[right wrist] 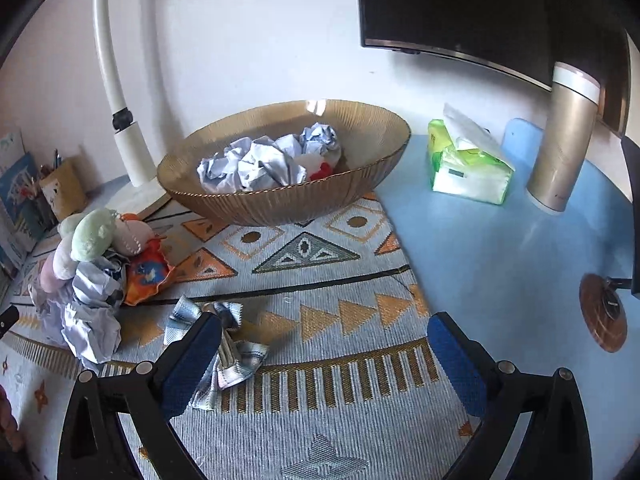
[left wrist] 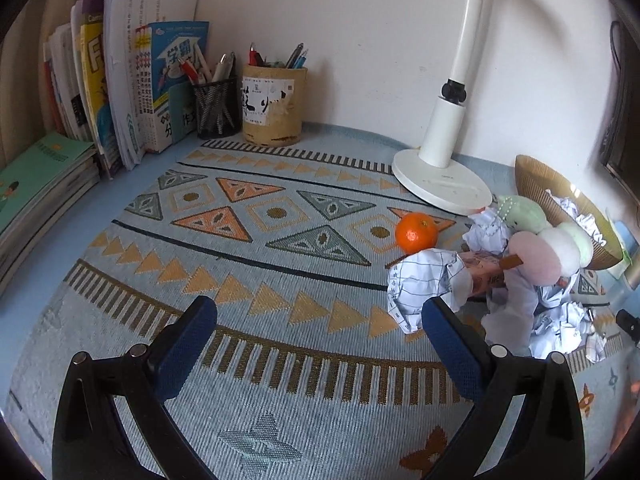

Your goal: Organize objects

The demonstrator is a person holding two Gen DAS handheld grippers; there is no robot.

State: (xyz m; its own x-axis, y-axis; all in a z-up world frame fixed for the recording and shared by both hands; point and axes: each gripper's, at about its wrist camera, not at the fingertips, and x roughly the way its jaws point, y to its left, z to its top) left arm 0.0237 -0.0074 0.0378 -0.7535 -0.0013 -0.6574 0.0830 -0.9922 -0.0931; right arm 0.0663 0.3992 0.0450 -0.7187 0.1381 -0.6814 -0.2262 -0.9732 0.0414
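Observation:
In the left wrist view my left gripper (left wrist: 318,326) is open over the patterned mat (left wrist: 280,240), with nothing between its fingers. A crumpled paper ball (left wrist: 424,284) lies just beyond its right finger. Behind that sit an orange (left wrist: 416,233) and a pile of plush toys (left wrist: 540,248) and paper. In the right wrist view my right gripper (right wrist: 324,340) stands wide open. A striped fabric bow clip (right wrist: 236,354) lies on the mat against its left finger, not gripped. An amber ribbed bowl (right wrist: 280,200) farther back holds crumpled paper (right wrist: 264,164).
Books (left wrist: 132,92), two pen holders (left wrist: 274,106) and a white lamp base (left wrist: 440,184) line the wall. A tissue pack (right wrist: 468,168), gold flask (right wrist: 568,140), monitor (right wrist: 460,8) and brown disc (right wrist: 604,312) are at the right. An orange packet (right wrist: 148,276) lies by the plush pile (right wrist: 92,240).

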